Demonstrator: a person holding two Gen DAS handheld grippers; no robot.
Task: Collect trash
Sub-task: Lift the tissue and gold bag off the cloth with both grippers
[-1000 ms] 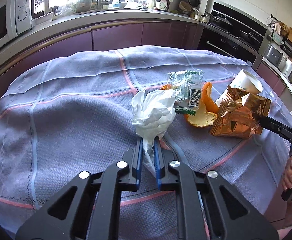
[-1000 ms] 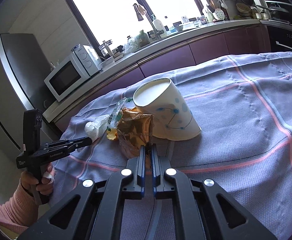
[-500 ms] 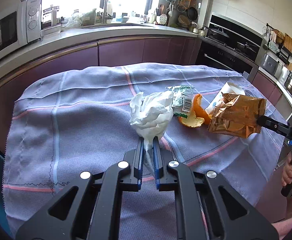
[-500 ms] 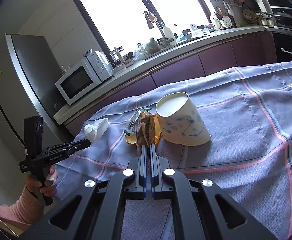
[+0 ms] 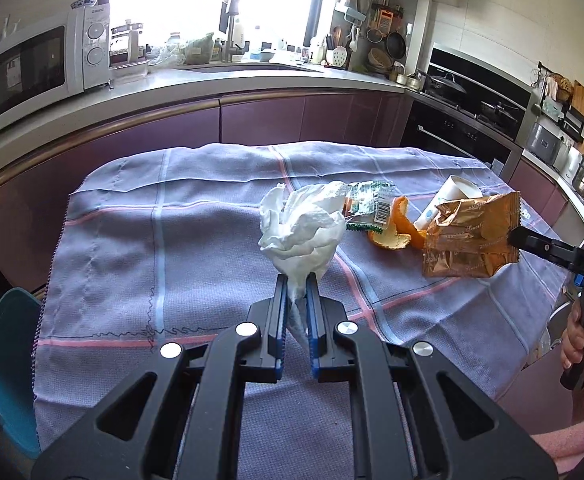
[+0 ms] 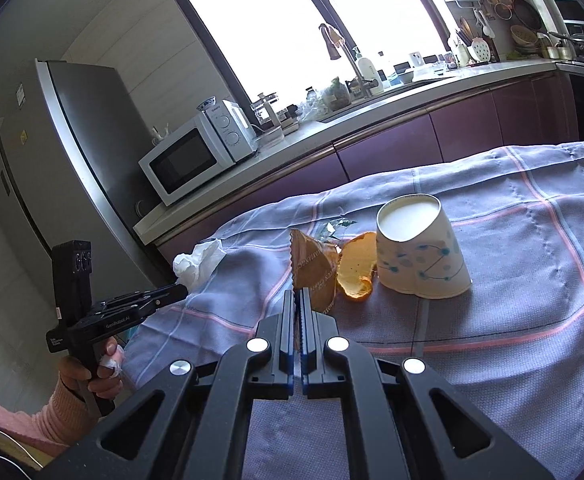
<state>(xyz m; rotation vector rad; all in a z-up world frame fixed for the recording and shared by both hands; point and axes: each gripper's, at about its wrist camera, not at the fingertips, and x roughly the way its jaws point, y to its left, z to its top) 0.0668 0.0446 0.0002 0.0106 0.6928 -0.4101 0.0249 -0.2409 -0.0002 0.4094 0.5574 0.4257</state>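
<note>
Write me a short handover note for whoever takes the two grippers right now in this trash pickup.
Left gripper: shut on the crumpled tissue, held above the cloth.
Right gripper: shut on an edge of the gold snack wrapper, also held up.
On the tablecloth: orange peel, green-and-white wrapper, paper cup upside down.
Done: two pieces picked up.
Left: drop both in the trash, no bin is clearly visible, then collect the peel, wrapper and cup.
</note>
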